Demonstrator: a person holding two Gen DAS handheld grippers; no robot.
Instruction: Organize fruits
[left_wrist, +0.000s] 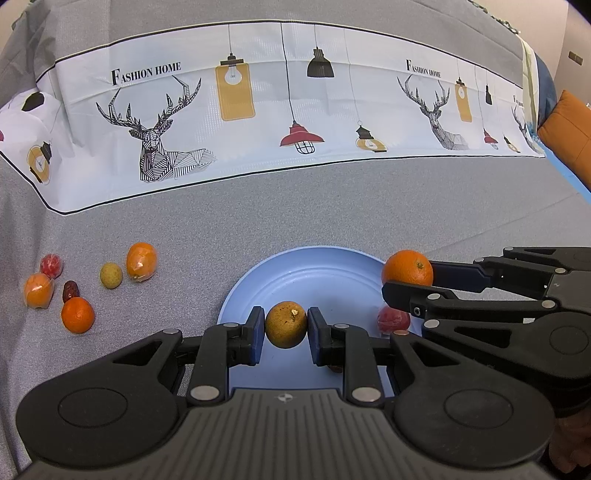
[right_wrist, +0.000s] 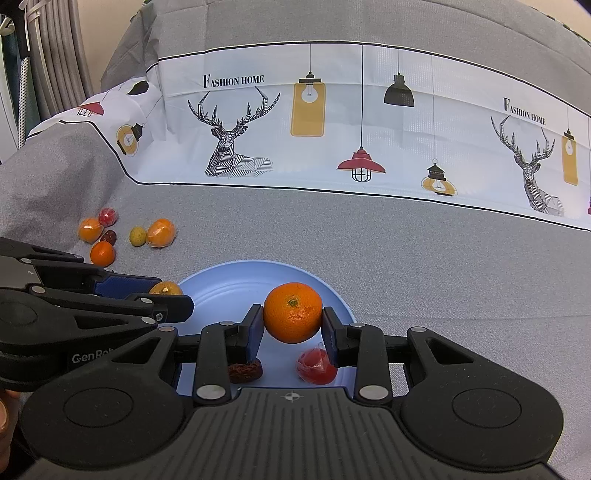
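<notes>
The left gripper (left_wrist: 286, 329) pinches a brownish-yellow round fruit (left_wrist: 286, 325) squarely between its two blue pads, one pad pressed on each side, the fruit's stem scar turned up. The fruit hangs over the near part of the blue plate (left_wrist: 317, 266), not resting on it.

The right gripper (right_wrist: 292, 323) clamps an orange (right_wrist: 293, 312) the same way, its blue pads tight against both flanks and the green stem end facing the camera. The orange is held above the plate's middle; from the left wrist view it sits at the plate's right rim, between the fingers (left_wrist: 410, 291) of that gripper.

On the plate itself, below the orange, lie a red wrapped fruit (right_wrist: 317, 366) just beside the right-hand pad and a dark brown date (right_wrist: 245, 372) just under the left-hand pad. Neither is touched by the pads as far as can be told.

Well apart to the left, on the grey cloth (left_wrist: 295, 206), a loose cluster waits: a small orange (left_wrist: 77, 315), two wrapped orange fruits (left_wrist: 141, 261) (left_wrist: 38, 290), a yellow-green fruit (left_wrist: 111, 274), a red wrapped one (left_wrist: 51, 265) and another dark date (left_wrist: 70, 290). Behind the plate runs a white printed band (left_wrist: 258, 110) with deer and lamps
</notes>
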